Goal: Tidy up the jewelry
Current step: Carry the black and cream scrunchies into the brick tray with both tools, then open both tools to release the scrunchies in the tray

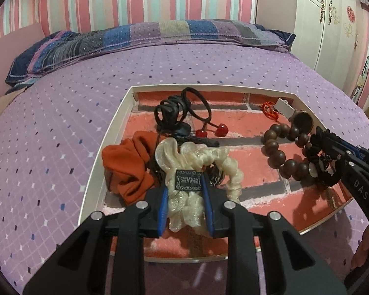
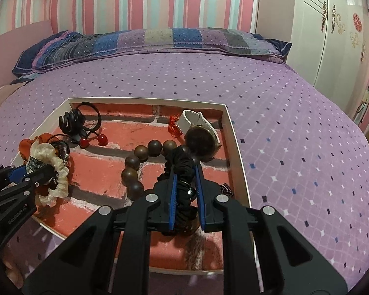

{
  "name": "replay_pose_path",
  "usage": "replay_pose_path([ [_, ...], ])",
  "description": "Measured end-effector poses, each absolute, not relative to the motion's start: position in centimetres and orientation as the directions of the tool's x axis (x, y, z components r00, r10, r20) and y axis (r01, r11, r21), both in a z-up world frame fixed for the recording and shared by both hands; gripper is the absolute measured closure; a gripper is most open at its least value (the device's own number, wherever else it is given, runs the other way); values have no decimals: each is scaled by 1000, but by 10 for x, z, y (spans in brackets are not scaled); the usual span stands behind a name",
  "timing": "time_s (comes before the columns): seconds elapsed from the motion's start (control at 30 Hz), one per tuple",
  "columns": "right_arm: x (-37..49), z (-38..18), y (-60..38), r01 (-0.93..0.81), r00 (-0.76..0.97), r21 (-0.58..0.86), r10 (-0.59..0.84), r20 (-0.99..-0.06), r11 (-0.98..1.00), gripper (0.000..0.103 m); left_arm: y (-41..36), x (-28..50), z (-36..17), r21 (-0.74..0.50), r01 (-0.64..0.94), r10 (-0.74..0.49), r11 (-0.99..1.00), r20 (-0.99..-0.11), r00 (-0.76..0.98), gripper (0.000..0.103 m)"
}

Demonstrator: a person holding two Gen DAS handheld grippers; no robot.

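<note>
White tray (image 1: 125,103) on the purple bed, left gripper (image 1: 184,191) clamped on a cream scrunchie (image 1: 201,157) at the tray's near-left side, right gripper (image 2: 185,184) clamped on a black scrunchie (image 2: 182,162) near the tray's right wall, wooden bead bracelet (image 2: 135,164) between them

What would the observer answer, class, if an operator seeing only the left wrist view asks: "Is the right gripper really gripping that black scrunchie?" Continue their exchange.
Observer: Yes. The right wrist view shows the black scrunchie pinched between the right gripper and its blue pads.
Operator: And the white piece behind the wooden beads?
Observer: It is the white strap of a wristwatch near the far right corner.
Operator: Is anything hidden behind that gripper?
Observer: A small dark chain lies beside the tray's right wall.
</note>
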State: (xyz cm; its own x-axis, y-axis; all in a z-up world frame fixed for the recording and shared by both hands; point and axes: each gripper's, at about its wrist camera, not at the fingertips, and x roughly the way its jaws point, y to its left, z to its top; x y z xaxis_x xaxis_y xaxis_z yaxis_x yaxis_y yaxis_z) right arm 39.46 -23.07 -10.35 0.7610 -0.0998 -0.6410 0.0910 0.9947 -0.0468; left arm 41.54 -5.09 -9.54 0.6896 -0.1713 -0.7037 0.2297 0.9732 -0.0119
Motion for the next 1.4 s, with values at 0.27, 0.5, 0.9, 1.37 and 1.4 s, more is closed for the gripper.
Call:
replay_pose_path([
  [0.27,403,-114,-239,102,739,-17,-87,-668,995,88,-48,419,-100,-22,223,-172,975,-708,685,78],
  [0.5,406,-118,-236,90,727,-30,-86,-681,996,86,-50,418,-100,-12,223,-166,975,-706,688,78],
  [0.9,398,-113,-242,86,741,5,-60,-669,996,65,-49,409,-94,-17,232,-179,973,-694,697,61],
  [1.37,379,-97,-256,103,796,61,-45,-604,993,18,-35,385,-87,-38,228,-190,973,-696,693,35],
  [1.4,377,-94,-258,108,802,62,-50,-596,992,18,-34,383,-86,-40,227,-190,973,-696,693,35],
])
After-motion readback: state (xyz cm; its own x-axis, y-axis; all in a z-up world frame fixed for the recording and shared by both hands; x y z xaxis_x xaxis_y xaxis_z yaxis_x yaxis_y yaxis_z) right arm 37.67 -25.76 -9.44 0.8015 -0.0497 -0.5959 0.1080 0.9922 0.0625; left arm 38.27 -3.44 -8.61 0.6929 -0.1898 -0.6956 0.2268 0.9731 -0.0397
